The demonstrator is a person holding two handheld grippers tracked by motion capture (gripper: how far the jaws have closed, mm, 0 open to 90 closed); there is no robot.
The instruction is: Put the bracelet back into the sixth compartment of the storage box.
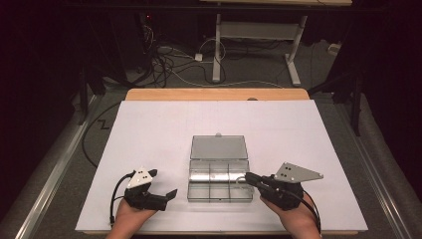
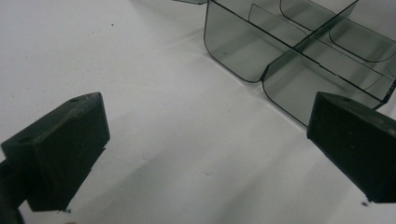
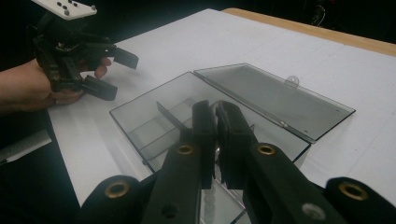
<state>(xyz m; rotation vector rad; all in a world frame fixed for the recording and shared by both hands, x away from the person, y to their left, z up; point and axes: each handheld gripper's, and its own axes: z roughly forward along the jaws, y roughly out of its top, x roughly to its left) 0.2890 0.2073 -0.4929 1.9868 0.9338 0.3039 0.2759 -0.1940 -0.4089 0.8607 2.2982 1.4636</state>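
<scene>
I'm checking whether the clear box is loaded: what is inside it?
The clear box shows dividers and bare compartments; the right gripper hides part of the near right corner.

Dark room, grey carpet (image 1: 64,164), tangled cables (image 1: 164,64), white desk frame (image 1: 259,30)

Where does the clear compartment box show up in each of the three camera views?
High view: box at table centre, between the grippers, lid open flat behind it.
Left gripper view: box at upper right, beyond the open jaws.
Right gripper view: box in the middle, behind the shut jaws.
Shared landmark: its inner dividers, also seen at and.
</scene>
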